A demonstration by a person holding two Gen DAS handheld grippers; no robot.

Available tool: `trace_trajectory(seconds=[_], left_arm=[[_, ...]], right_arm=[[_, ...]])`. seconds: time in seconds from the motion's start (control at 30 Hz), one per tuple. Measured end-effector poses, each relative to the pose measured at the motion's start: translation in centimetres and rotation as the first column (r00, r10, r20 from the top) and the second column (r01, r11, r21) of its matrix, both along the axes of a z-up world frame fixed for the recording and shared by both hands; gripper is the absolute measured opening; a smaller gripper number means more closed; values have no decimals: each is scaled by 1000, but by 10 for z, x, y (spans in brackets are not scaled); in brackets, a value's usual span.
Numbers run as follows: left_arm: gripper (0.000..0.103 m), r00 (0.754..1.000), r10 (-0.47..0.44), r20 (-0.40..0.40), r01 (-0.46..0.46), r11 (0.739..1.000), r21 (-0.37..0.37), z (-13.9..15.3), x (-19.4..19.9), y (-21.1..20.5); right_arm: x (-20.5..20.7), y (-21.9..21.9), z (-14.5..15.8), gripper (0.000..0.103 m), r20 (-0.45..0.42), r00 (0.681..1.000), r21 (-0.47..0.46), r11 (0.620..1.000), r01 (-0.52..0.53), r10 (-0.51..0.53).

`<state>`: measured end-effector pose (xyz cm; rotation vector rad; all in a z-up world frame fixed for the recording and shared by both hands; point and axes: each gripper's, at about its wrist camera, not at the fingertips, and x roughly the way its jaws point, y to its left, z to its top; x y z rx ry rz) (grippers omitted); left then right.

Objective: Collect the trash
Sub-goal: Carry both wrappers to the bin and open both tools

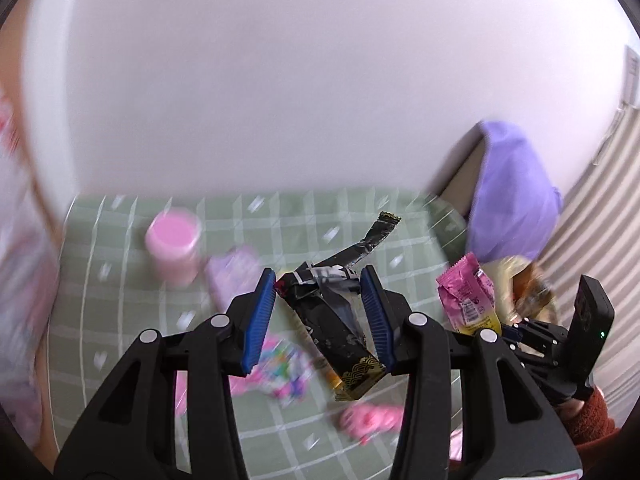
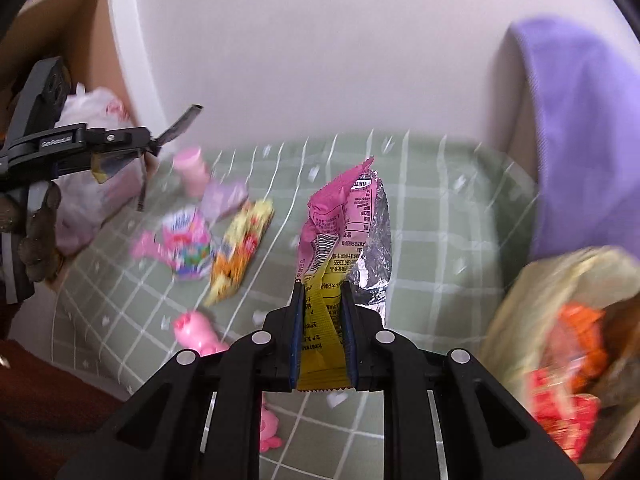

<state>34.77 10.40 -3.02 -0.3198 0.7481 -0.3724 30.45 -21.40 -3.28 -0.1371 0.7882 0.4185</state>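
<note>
My left gripper is shut on a black and silver wrapper, held crosswise between the blue pads above the green checked cloth. My right gripper is shut on a pink and yellow foil wrapper that stands up from the pads. That wrapper and the right gripper also show at the right of the left wrist view. The left gripper with its black wrapper shows at the left of the right wrist view. A yellow wrapper and a colourful pink packet lie on the cloth.
A pink bottle, a lilac packet and pink pig toys lie on the cloth. A bag with red and orange wrappers is at the right. A purple cloth hangs at the right. A white plastic bag sits at the left.
</note>
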Motion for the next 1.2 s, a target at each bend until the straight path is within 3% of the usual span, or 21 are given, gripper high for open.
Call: trace_trajectory(seconds=[0.1,0.27,0.47,0.7,0.8,0.97,1.2], left_arm=[[41,992,-70,110,71,997,-10,38,9,-25],[41,940,-218,261,230,973,-17,90,17,-80],[41,855,-413,314,436,900,-3,113,18,-160],[41,766,-564,308,583,812,36,110,7,-236],[41,742,-598,303,614,788,52,106,1,-259],[41,718,-644,264,648,757,87,93,-1,-295],[41,697,-691,192,685,721,108,70,-2,-333]], right_arm=[[-10,-15,39,18,111,992,1,998,58,-58],[-29,-51,88,18,234,952,4,979,202,-197],[-51,-101,114,18,295,876,14,919,395,-381],[-82,-138,120,18,325,812,29,863,504,-485],[-90,-149,121,18,326,790,41,842,537,-520],[-101,-170,117,18,313,758,56,808,586,-572],[-107,-191,100,18,273,748,54,786,616,-605]])
